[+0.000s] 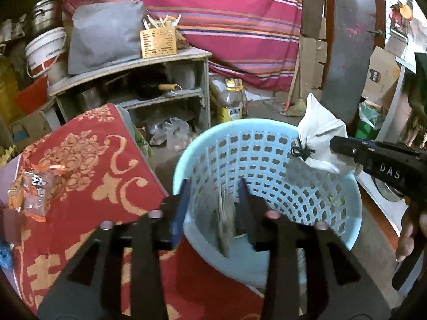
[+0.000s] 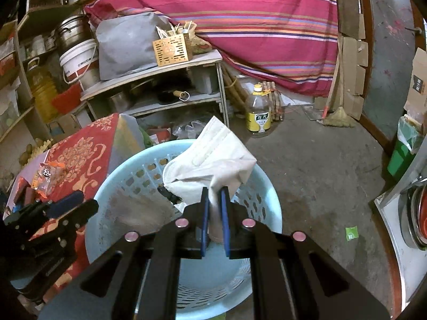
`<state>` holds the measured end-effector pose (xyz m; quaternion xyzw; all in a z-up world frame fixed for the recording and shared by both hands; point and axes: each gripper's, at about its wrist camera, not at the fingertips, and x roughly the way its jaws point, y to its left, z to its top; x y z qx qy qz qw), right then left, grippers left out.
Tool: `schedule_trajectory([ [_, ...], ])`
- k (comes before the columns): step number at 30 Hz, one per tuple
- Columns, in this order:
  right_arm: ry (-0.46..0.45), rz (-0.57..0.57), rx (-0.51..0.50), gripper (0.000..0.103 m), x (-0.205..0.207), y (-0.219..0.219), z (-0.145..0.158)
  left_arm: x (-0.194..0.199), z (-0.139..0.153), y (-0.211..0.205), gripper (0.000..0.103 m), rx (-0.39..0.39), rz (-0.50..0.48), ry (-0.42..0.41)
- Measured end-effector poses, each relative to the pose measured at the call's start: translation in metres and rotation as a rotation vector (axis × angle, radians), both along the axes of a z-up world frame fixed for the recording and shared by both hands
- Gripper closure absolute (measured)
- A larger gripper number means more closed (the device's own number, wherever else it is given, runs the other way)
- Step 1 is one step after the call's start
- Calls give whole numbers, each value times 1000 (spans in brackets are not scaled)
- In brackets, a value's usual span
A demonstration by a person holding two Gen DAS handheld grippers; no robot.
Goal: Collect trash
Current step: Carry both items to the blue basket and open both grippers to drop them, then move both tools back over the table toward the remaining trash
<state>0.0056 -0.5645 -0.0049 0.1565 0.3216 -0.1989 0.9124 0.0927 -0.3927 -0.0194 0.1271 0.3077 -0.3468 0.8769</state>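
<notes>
Right gripper (image 2: pixel 213 200) jaws clamped on white face mask (image 2: pixel 210 157), held above blue basket (image 2: pixel 269 213) far rim. Left gripper (image 1: pixel 213 194) jaws stood partly open over basket; blurred grey scrap (image 1: pixel 225 226) hung loose between them, apparently untouched.

left gripper (image 1: pixel 213 194) over near rim of pale blue perforated basket (image 1: pixel 355 200), jaws apart; a thin greyish piece (image 1: pixel 224 226), blurred, sits between the fingers without clear contact. right gripper (image 1: pixel 344 148) enters from the right, clamped on a white face mask (image 1: pixel 320 133) above the basket's far right rim. left of basket: red patterned cloth (image 1: pixel 106 165) with an orange snack wrapper (image 1: pixel 34 186) on it. far: grey shelf unit (image 1: pixel 160 85), oil bottle (image 1: pixel 230 101).
</notes>
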Motion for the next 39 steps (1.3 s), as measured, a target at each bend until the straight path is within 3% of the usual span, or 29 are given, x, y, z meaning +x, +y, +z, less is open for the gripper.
schedule_trajectory([
  [2, 2, 4, 0, 94, 1, 2, 0, 0, 3, 5, 61, 3, 7, -11],
  [4, 4, 10, -1, 94, 3, 5, 0, 0, 6, 13, 46, 5, 26, -29],
  [10, 24, 23, -3, 92, 13, 17, -3, 5, 22, 54, 21, -1, 114, -93],
  [16, 91, 17, 38, 90, 26, 24, -17, 12, 41, 109, 7, -13, 225, -140],
  [18, 122, 7, 45, 77, 30, 26, -22, 15, 45, 130, 6, -8, 269, -156],
  [19, 133, -8, 50, 57, 32, 27, -25, 16, 46, 140, 6, -7, 286, -158],
  [20, 136, -21, 47, 48, 32, 29, -26, 18, 48, 152, 6, -6, 304, -161],
  [22, 141, -35, 26, 47, 35, 34, -22, 21, 51, 173, 6, -4, 339, -168],
  [28, 44, -25, -50, 23, 42, 75, 10, 39, 49, 248, 5, 2, 480, -162],
  [33, -5, 67, -103, 22, 69, 133, 25, 56, 39, 304, 6, 24, 582, -119],
  [39, 10, 172, -137, 22, 104, 194, 19, 68, 19, 359, 6, 62, 655, -83],
])
